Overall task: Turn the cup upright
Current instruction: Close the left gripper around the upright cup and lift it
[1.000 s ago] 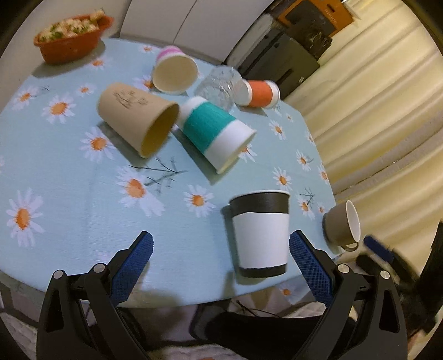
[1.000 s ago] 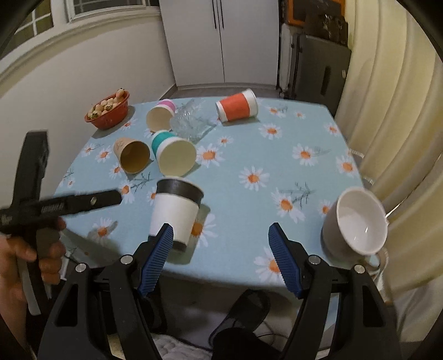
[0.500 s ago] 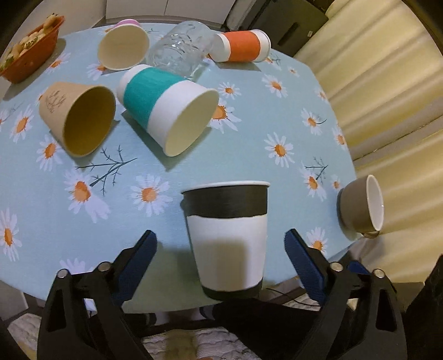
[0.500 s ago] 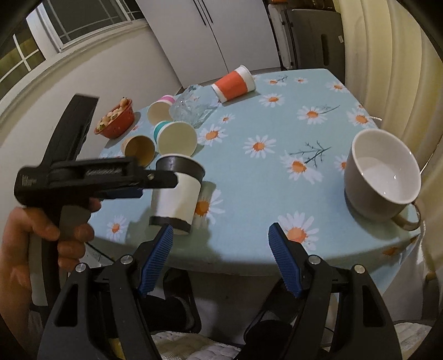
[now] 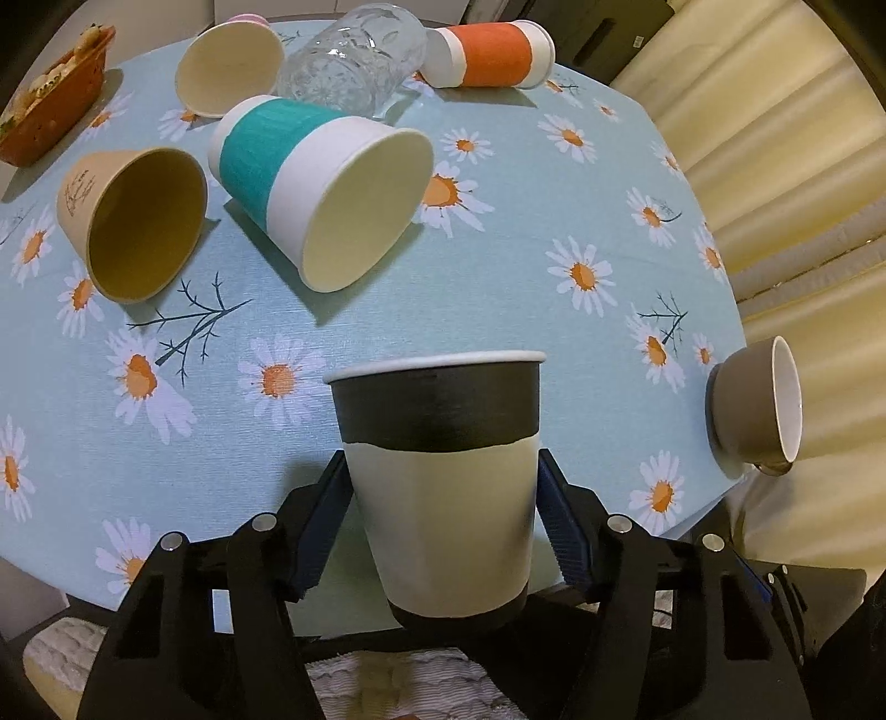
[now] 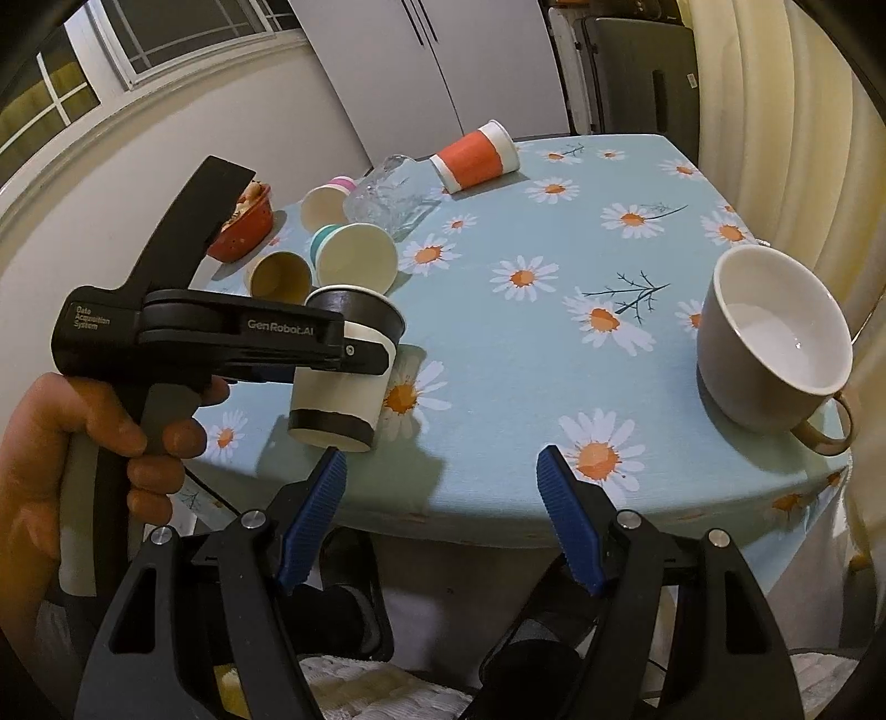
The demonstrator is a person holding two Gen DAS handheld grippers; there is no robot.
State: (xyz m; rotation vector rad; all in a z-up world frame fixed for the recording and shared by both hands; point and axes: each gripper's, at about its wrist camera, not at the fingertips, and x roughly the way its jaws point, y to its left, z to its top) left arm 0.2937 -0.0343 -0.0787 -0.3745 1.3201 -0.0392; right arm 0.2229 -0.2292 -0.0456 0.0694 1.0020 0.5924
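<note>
A black-and-white paper cup [image 5: 443,493] stands upright near the table's front edge, also in the right wrist view [image 6: 346,376]. My left gripper [image 5: 443,515] is shut on its white middle, a blue pad on each side. From the right wrist view the left gripper [image 6: 365,354] reaches in from the left. My right gripper [image 6: 440,520] is open and empty, below the front edge of the table. A grey mug [image 6: 769,343] stands tilted at the right edge, also in the left wrist view [image 5: 758,404].
Lying on their sides on the daisy tablecloth [image 5: 387,310]: a teal-banded cup [image 5: 315,183], a brown cup [image 5: 133,221], a pink-rimmed cup [image 5: 230,66], a glass jar [image 5: 354,61] and an orange cup [image 5: 487,52]. An orange bowl [image 5: 50,94] stands at the far left.
My left gripper moved forward around the black-and-white cup and closed on it. My right gripper stayed open, shifting a little towards the table.
</note>
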